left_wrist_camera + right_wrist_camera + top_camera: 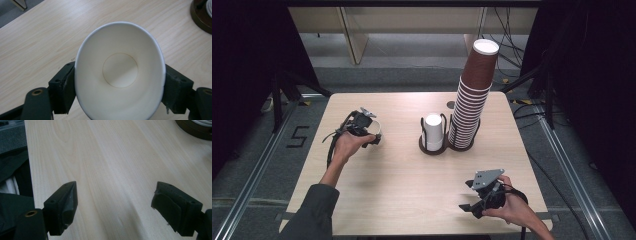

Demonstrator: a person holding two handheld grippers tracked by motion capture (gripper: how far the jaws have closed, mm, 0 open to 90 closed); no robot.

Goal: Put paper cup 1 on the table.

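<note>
A white paper cup [120, 72] lies on its side between the jaws of my left gripper [120, 83], its mouth facing the camera and pressed into an oval by the pads. In the high view this gripper [371, 134] is over the left half of the table with the cup [375, 127] at its tip. My right gripper [469, 201] rests near the front right edge. Its jaws [115, 205] stand open over bare wood with nothing between them.
A tall leaning stack of brown paper cups [474, 95] stands in a round holder at the table's back right. Beside it, a white cup stack [433, 131] sits in a second wire holder [432, 148]. The light wooden table [412, 180] has dark curtains on both sides.
</note>
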